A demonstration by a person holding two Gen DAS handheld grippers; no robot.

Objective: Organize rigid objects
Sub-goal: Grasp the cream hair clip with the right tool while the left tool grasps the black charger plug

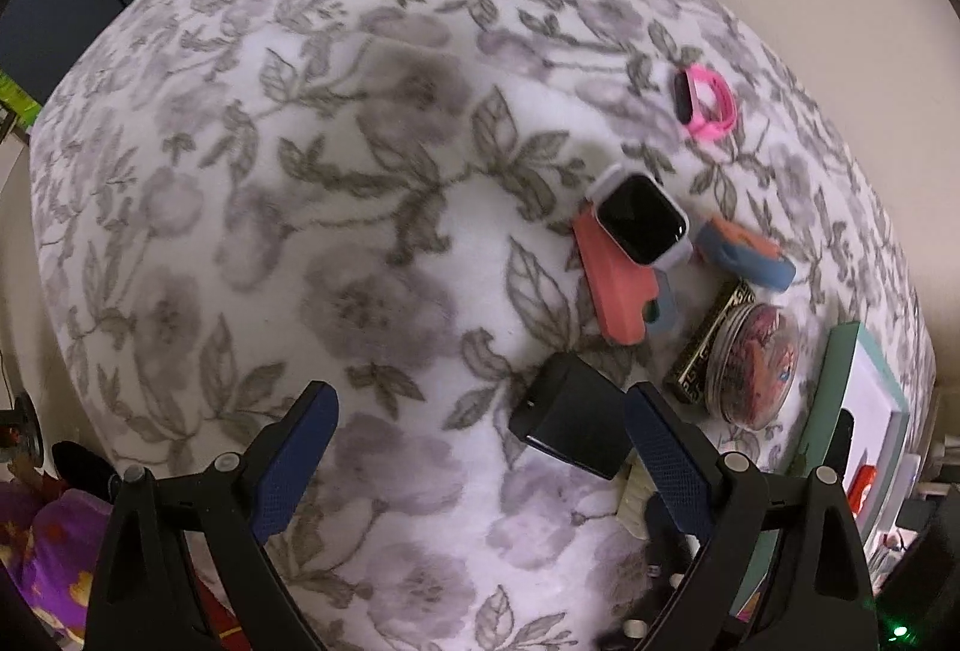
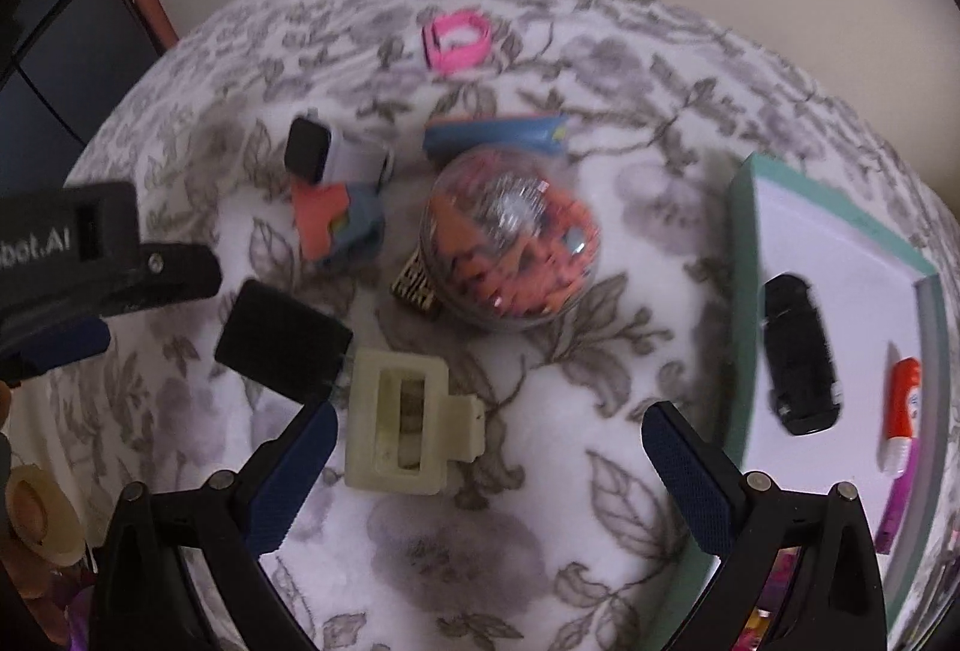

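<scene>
Small objects lie on a floral cloth [image 1: 372, 243]. A black box [image 1: 570, 423] [image 2: 282, 339] lies by my left gripper's right finger. A cream hair claw [image 2: 402, 429] lies between my right gripper's fingers. A smartwatch [image 1: 642, 219] [image 2: 312, 150] rests on a coral and blue strap [image 1: 612, 291] [image 2: 336, 225]. A clear round tin [image 1: 756, 363] [image 2: 510, 249] leans on a gold patterned box [image 1: 708, 345] [image 2: 414, 285]. A pink band [image 1: 708, 102] [image 2: 456, 39] lies far back. My left gripper [image 1: 480, 447] and right gripper [image 2: 489, 462] are open and empty.
A teal-rimmed white tray [image 2: 744, 303] [image 1: 840, 369] at the right holds a black oblong object [image 2: 801, 351], a red and white tube [image 2: 900, 411] and a purple pen [image 2: 897, 507]. A second blue and coral strap [image 1: 744, 252] [image 2: 498, 135] lies beyond the tin. A tape roll [image 2: 36, 513] sits at the left.
</scene>
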